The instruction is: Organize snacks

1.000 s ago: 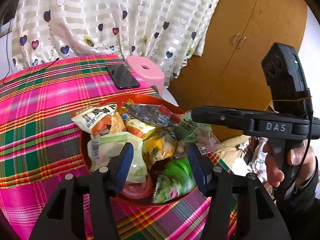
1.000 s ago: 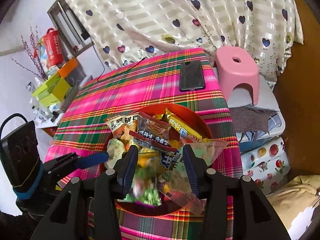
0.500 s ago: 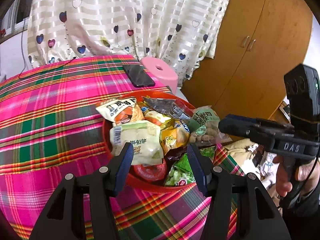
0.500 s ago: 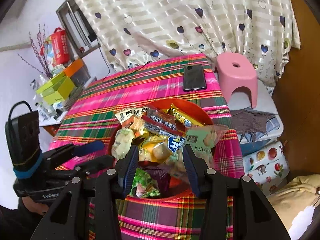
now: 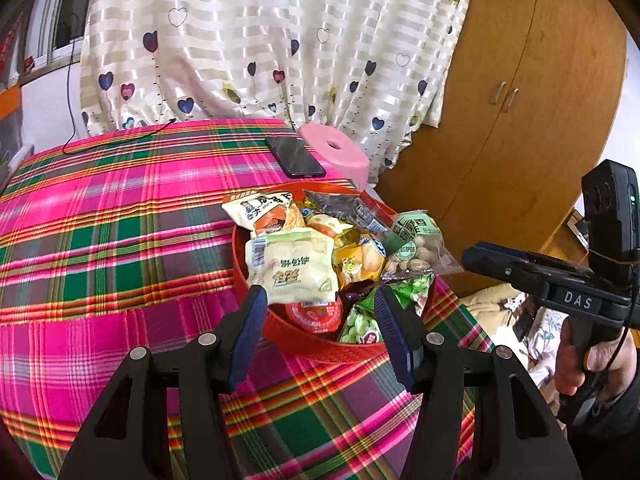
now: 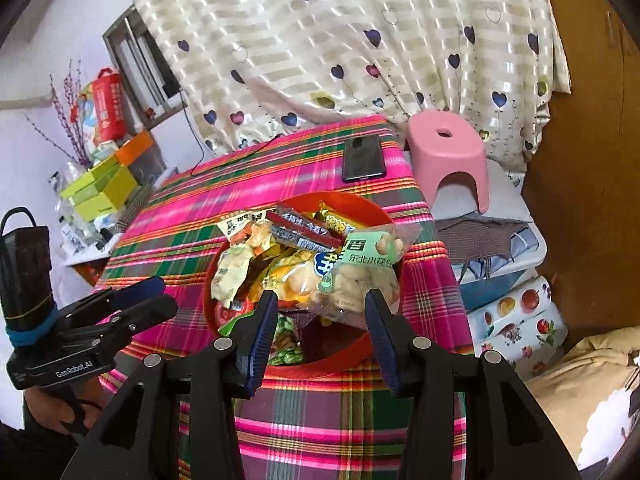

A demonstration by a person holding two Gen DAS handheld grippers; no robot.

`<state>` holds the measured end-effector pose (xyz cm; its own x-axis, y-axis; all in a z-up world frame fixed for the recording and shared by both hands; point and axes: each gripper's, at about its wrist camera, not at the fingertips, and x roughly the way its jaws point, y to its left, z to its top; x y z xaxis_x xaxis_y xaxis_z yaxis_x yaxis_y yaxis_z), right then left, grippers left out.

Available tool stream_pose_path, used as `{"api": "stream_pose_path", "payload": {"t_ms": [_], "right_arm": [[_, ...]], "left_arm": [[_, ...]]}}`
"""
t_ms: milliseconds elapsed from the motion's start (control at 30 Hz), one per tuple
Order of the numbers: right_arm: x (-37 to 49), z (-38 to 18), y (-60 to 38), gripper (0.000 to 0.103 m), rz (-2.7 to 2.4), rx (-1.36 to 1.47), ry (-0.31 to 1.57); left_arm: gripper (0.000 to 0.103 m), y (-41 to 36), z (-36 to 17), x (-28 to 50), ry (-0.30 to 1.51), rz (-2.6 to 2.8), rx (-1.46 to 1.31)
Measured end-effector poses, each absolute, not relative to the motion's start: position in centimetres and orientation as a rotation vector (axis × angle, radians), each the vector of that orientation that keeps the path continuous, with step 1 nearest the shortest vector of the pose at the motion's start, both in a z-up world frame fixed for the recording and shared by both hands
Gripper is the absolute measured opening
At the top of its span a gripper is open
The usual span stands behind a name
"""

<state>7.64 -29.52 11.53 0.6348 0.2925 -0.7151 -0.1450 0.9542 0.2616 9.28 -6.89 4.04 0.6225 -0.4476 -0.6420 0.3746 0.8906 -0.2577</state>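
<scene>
A red round bowl (image 5: 316, 346) heaped with several snack packets sits on the plaid tablecloth near the table's right edge; it also shows in the right wrist view (image 6: 340, 356). A pale yellow packet (image 5: 290, 266) lies on top at the left, and a clear green-labelled peanut bag (image 5: 412, 246) hangs over the right rim, also in the right wrist view (image 6: 360, 268). My left gripper (image 5: 320, 330) is open and empty, just short of the bowl's near rim. My right gripper (image 6: 320, 330) is open and empty, also above the near rim, and appears from the side (image 5: 520, 266) to the bowl's right.
A black phone (image 5: 295, 156) lies on the cloth behind the bowl. A pink stool (image 6: 450, 156) stands past the table's far right corner. A wooden wardrobe (image 5: 520, 100) is on the right. Boxes (image 6: 100, 188) crowd a shelf on the left. A black cable (image 5: 116, 136) trails across the far edge.
Both grippers have pulled back and up from the bowl, so it looks smaller and farther. The peanut bag now lies over the right rim. Both stayed open.
</scene>
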Motion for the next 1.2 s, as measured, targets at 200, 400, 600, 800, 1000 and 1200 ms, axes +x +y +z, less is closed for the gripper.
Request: {"api": "stream_pose_path", "payload": {"t_ms": [200,400,600,800,1000,1200], "right_arm": [[6.6,11.5,-28.6,0.044,0.266,0.173,0.851],[5.8,10.9,-27.6,0.044,0.273,0.161,0.874],[4.9,10.1,-26.6,0.044,0.261,0.129,0.908],[4.4,9.4,-26.0,0.044,0.256,0.109,0.930],[4.2,9.2,-25.5,0.044,0.266,0.096,0.941],[4.2,9.1,-25.1,0.044,0.269,0.089,0.949]], "left_arm": [[0.057,-6.9,3.5,8.5,0.780,-0.457,-0.108],[0.057,-7.2,3.2,7.9,0.795,-0.452,-0.107],[0.057,-7.5,3.1,7.3,0.804,-0.447,-0.096],[0.057,-7.8,3.1,6.9,0.809,-0.452,-0.088],[0.057,-7.8,3.2,6.7,0.805,-0.454,-0.092],[0.057,-7.8,3.3,6.6,0.804,-0.444,-0.082]]}}
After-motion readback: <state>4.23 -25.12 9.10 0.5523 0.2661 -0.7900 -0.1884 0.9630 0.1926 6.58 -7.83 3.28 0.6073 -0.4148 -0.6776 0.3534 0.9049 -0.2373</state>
